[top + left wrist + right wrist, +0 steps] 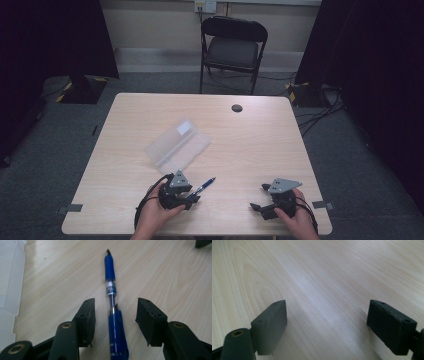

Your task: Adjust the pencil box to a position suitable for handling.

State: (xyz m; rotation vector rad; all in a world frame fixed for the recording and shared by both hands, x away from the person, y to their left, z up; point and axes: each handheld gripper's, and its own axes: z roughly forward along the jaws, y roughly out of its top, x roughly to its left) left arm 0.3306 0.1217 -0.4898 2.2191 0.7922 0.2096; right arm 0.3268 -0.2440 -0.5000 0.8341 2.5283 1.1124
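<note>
A blue pen [204, 186] lies on the light wooden table [260, 145] near its front edge, tip pointing up and to the right. My left gripper [193, 198] stands low over the pen's cap end. In the left gripper view the pen [111, 302] runs lengthwise between the two jaws of the left gripper [116, 302], with a gap on each side, so the pads do not touch it. My right gripper [260, 197] rests at the front right, open; in the right gripper view the right gripper [327, 304] has bare wood between its jaws.
A clear plastic box [177, 145] lies open just behind the left gripper; its edge [10, 290] shows at the left of the left gripper view. A dark cable hole [237, 108] sits near the far edge. A black folding chair [232, 47] stands behind the table.
</note>
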